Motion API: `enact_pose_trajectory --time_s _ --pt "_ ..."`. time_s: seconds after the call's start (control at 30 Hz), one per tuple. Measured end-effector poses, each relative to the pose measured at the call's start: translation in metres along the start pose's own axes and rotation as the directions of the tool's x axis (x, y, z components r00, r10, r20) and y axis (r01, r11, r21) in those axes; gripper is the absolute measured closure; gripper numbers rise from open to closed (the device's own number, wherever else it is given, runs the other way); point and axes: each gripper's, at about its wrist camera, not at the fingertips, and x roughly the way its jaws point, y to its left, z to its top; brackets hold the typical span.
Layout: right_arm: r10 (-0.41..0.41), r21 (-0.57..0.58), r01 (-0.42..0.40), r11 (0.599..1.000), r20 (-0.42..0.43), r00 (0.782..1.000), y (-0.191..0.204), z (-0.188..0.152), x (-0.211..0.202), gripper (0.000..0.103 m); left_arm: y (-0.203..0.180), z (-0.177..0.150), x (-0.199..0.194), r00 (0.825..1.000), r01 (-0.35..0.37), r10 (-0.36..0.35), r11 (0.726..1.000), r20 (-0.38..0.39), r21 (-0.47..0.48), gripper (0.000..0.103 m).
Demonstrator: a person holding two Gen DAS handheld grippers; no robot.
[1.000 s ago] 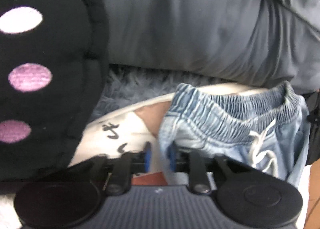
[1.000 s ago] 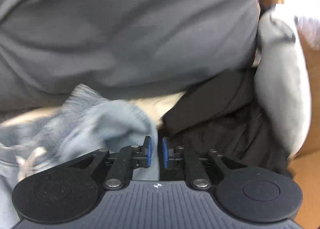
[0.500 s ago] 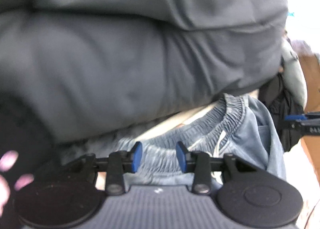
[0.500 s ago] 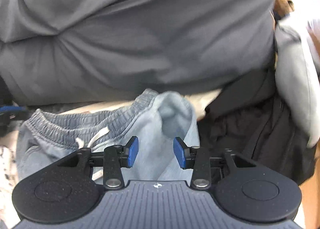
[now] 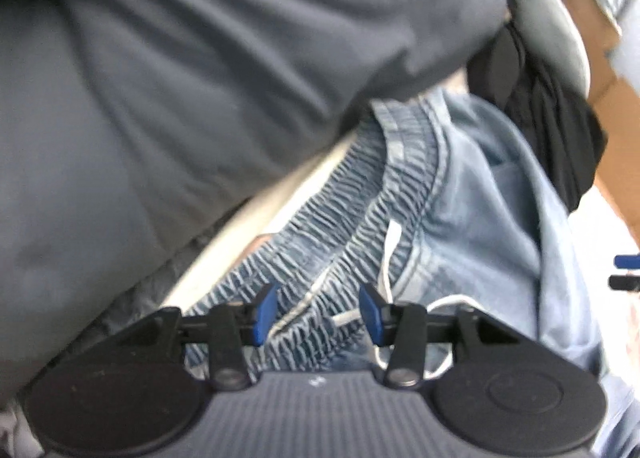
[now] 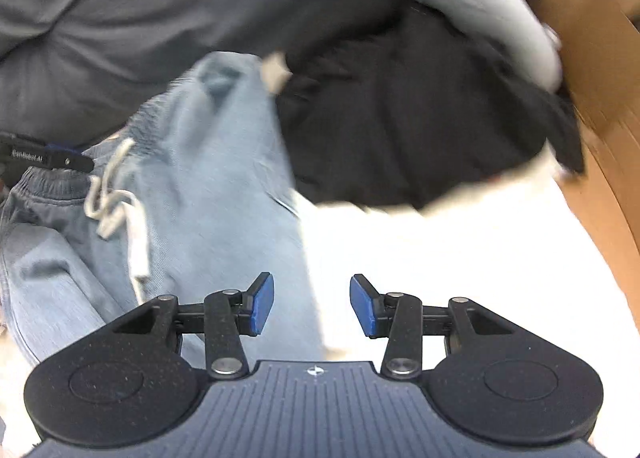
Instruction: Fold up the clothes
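Light blue denim shorts [image 5: 472, 202] with an elastic waistband and a white drawstring [image 5: 390, 254] lie crumpled on a white surface. My left gripper [image 5: 316, 314] is open, its blue pads either side of the waistband, nothing pinched. In the right wrist view the same shorts [image 6: 224, 186] lie to the left with the drawstring [image 6: 120, 202] showing. My right gripper [image 6: 312, 306] is open above the shorts' right edge and the white surface [image 6: 440, 242]. The left gripper's finger [image 6: 48, 158] pokes in at the far left there.
A big grey garment [image 5: 200, 70] is heaped behind the shorts, seen again as grey garment [image 6: 160, 10]. A black garment [image 6: 420, 122] lies to the right of the shorts, with a pale grey piece [image 6: 480, 10] behind it. A cardboard box wall [image 6: 592, 58] bounds the right side.
Both grippers have gone from shut on the shorts to open and let the denim go. The right gripper has drawn back to the right, over the white surface.
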Motion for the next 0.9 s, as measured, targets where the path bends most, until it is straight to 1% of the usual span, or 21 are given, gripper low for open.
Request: enact_pose_trajectory --time_s 0.13,0.23,0.27,0.3,0.33,0.37,0.4,0.53,0.57,0.67,0.7,0.77,0.83,0.9 --pt "0.011 0.158 -0.016 0.987 0.028 1.0 -0.03 -0.023 -0.015 0.054 -0.006 0.0 0.015 0.998 0.012 -0.008 0.998 -0.062 0.054 0.055" --pt "0.027 0.23 -0.036 0.973 0.042 0.999 -0.042 -0.041 -0.024 0.053 -0.011 0.0 0.021 0.995 0.02 -0.012 0.996 -0.098 0.085 0.055" --pt "0.032 0.242 -0.041 0.97 0.041 0.999 -0.043 -0.048 -0.025 0.053 -0.012 0.0 0.022 0.994 0.026 -0.016 0.996 -0.108 0.09 0.057" --pt "0.038 0.252 -0.046 0.967 0.039 0.999 -0.045 -0.055 -0.026 0.053 -0.013 -0.001 0.022 0.993 0.04 -0.028 0.994 -0.118 0.101 0.061" --pt "0.043 0.256 -0.05 0.965 0.033 0.999 -0.045 -0.062 -0.027 0.053 -0.015 -0.001 0.022 0.991 0.054 -0.04 0.992 -0.127 0.113 0.076" --pt "0.047 0.259 -0.052 0.964 0.024 0.999 -0.046 -0.07 -0.026 0.053 -0.016 -0.002 0.022 0.989 0.069 -0.052 0.99 -0.136 0.125 0.082" --pt "0.049 0.256 -0.05 0.965 0.01 0.999 -0.046 -0.077 -0.025 0.053 -0.018 -0.003 0.022 0.989 0.068 -0.048 0.988 -0.14 0.138 0.083" --pt "0.049 0.225 -0.033 0.974 -0.065 0.997 -0.041 -0.102 -0.012 0.052 -0.02 -0.006 0.026 0.992 0.041 -0.023 0.989 -0.121 0.142 0.091" --pt "0.052 0.218 -0.032 0.975 -0.085 0.995 -0.04 -0.107 -0.008 0.053 -0.022 -0.007 0.024 0.994 0.035 -0.019 0.987 -0.103 0.157 0.093" --pt "0.072 0.208 -0.045 0.977 -0.123 0.99 -0.039 -0.117 -0.005 0.052 -0.029 -0.012 0.01 1.0 -0.001 0.006 0.983 -0.026 0.184 0.095" --pt "0.079 0.207 -0.051 0.977 -0.13 0.988 -0.039 -0.119 -0.006 0.052 -0.032 -0.014 0.005 1.0 -0.011 0.012 0.982 -0.003 0.189 0.095" --pt "0.089 0.205 -0.063 0.977 -0.125 0.988 -0.042 -0.12 -0.012 0.052 -0.03 -0.016 -0.003 1.0 -0.021 0.017 0.985 0.025 0.169 0.095" --pt "0.098 0.205 -0.072 0.976 -0.117 0.988 -0.044 -0.119 -0.018 0.05 -0.028 -0.013 -0.002 0.999 -0.03 0.026 0.986 0.026 0.161 0.095" --pt "0.106 0.205 -0.082 0.975 -0.109 0.988 -0.045 -0.117 -0.024 0.046 -0.025 -0.007 0.003 0.999 -0.035 0.033 0.988 0.017 0.153 0.095"
